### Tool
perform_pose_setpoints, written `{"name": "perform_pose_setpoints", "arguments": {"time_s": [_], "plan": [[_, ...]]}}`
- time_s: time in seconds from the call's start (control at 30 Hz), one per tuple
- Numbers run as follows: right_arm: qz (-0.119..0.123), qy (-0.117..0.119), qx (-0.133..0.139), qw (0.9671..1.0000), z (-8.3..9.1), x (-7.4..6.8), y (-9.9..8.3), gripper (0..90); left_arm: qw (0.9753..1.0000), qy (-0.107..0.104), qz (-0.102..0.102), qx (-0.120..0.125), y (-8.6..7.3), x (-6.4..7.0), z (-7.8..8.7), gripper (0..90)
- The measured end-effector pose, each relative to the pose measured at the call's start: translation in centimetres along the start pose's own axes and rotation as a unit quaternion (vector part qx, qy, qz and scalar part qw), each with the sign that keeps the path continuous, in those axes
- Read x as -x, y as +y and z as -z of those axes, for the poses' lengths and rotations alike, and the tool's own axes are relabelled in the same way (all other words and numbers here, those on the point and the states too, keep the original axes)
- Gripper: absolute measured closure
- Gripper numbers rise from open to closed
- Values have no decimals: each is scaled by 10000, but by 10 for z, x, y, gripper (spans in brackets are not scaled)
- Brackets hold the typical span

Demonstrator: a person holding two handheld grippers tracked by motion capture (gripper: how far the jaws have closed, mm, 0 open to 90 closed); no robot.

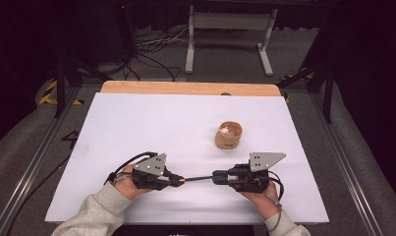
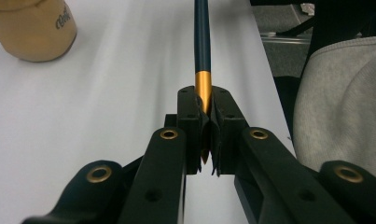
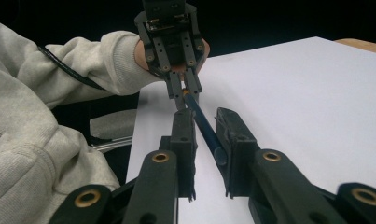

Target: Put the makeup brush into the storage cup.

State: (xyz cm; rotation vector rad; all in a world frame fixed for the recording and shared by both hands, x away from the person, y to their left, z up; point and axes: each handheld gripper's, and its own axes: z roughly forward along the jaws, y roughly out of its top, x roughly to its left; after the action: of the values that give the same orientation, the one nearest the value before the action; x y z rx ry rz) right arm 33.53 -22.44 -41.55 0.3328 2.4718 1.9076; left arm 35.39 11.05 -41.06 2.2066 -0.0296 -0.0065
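The left gripper [image 1: 178, 180] is pinching the gold tip of a dark pen [image 1: 199, 178], jaws pressed together on it. Open white surface [image 1: 136, 123] is lying beyond, near its front edge. The right gripper [image 1: 216, 177] is standing spread around the pen's other end.

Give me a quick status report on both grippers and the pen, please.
Left gripper shut on pen at its gold tip. Right gripper open, jaws either side of the pen's far end. Tan cup stands well clear; nothing in the way.
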Motion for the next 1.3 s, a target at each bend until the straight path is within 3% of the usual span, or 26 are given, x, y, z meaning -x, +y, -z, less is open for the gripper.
{"name": "perform_pose_setpoints", "arguments": {"time_s": [0.53, 0.77, 0.9, 1.13, 1.3], "plan": [[145, -273, -279, 9991, 2, -1, 14, 672, 9992, 96, -68, -380, 6, 1, -2, 844], [339, -354, -830, 9953, 0, -2, 33, 630, 9976, 178, 52, -674, 9, 0, -3, 844], [454, -320, -1243, 9907, -5, -2, 46, 627, 9964, 166, 91, -830, 10, 0, -5, 844], [572, -278, -2048, 9767, -20, -2, 62, 636, 9955, 169, 141, -923, 11, -1, -6, 844], [678, -225, -2633, 9621, -34, -2, 71, 642, 9946, 181, 154, -1006, 10, -2, -7, 844]]}}
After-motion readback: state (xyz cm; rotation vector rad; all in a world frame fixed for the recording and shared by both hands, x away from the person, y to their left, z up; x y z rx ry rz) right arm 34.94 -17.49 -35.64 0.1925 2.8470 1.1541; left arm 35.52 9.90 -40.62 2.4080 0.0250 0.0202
